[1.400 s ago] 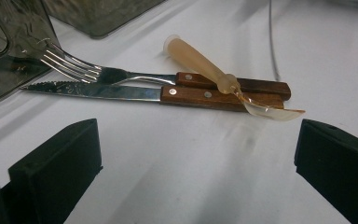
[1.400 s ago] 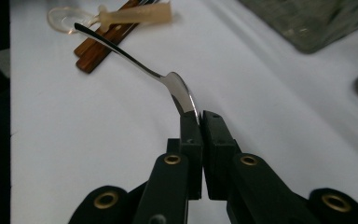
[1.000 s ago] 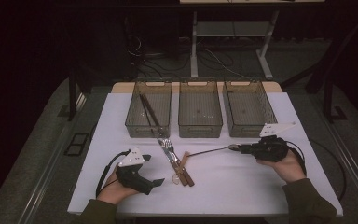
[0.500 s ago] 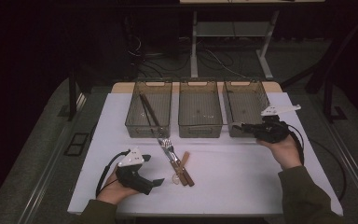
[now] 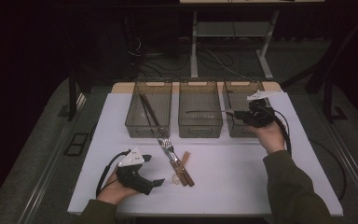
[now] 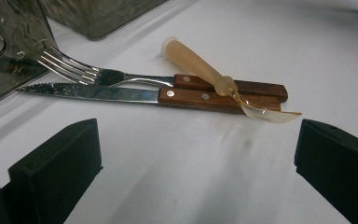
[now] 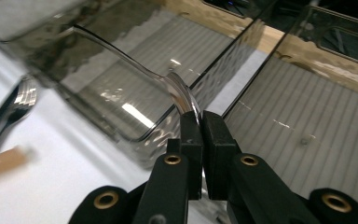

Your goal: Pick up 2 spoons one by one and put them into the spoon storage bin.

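My right gripper (image 5: 237, 113) (image 7: 201, 122) hovers at the left rim of the right bin (image 5: 242, 127), shut on the end of a clear plastic utensil (image 5: 205, 111) (image 7: 135, 60). That utensil reaches leftward over the middle bin (image 5: 200, 128). My left gripper (image 5: 154, 171) (image 6: 198, 140) rests on the white table (image 5: 233, 177), open, with nothing between its jaws. Just beyond it lie a fork (image 5: 167, 145) (image 6: 74, 70) and a serrated knife (image 6: 98, 92), both wooden-handled. A translucent amber spoon (image 6: 205, 70) lies across those handles.
Three clear bins stand in a row at the table's far edge. The left bin (image 5: 137, 125) holds long dark sticks (image 5: 148, 109). Cables trail from both grippers. Table legs and wires show on the dark floor behind.
My right gripper has risen from the table and moved toward the bins, carrying the clear utensil with it. The left gripper and the cutlery have stayed in place.
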Demonstrator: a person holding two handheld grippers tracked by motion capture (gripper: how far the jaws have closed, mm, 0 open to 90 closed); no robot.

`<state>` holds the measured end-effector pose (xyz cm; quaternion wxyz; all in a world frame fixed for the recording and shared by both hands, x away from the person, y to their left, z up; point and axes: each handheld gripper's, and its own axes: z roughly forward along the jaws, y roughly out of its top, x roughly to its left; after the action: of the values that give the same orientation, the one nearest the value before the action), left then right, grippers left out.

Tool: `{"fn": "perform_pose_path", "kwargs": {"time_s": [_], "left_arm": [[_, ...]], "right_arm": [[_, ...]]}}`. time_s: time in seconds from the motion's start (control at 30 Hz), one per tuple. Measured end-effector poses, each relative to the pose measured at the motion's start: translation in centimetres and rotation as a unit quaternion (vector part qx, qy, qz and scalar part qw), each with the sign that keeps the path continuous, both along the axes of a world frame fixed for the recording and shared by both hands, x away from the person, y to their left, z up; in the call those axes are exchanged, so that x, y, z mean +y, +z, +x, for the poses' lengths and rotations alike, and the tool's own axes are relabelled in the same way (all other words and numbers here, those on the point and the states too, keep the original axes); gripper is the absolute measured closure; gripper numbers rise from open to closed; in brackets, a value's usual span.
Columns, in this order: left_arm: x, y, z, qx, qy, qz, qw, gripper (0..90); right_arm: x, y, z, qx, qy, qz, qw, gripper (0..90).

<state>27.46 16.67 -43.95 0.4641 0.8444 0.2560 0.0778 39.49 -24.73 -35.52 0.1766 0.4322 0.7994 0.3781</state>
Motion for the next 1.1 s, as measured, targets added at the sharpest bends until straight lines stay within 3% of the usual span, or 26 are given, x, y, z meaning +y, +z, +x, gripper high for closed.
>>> {"fn": "perform_pose_path", "kwargs": {"time_s": [0.27, 0.57, 0.87, 0.93, 1.1], "left_arm": [[0.0, 0.0, 0.1, 0.001, -0.001, -0.005, 1.0, 0.0], [-0.1, 0.0, 0.0, 0.001, -0.001, -0.012, 0.9999, 0.0], [-0.1, 0.0, 0.0, 0.002, -0.003, -0.014, 0.9999, 0.0], [-0.2, 0.0, 0.0, 0.002, -0.003, -0.014, 0.9999, 0.0], [-0.2, 0.0, 0.0, 0.002, -0.002, -0.014, 0.9999, 0.0]], "right_arm": [[1.8, 0.0, 2.5, 0.003, -0.047, -0.009, 0.9989, 87.1], [4.5, -0.7, 4.9, 0.01, -0.077, -0.025, 0.9967, 87.2], [5.5, -1.3, 5.5, 0.018, -0.08, -0.034, 0.9961, 86.0], [5.6, -1.4, 5.5, 0.021, -0.073, -0.03, 0.9967, 75.9], [5.6, -1.2, 5.4, 0.013, -0.064, -0.024, 0.9976, 66.4]]}}
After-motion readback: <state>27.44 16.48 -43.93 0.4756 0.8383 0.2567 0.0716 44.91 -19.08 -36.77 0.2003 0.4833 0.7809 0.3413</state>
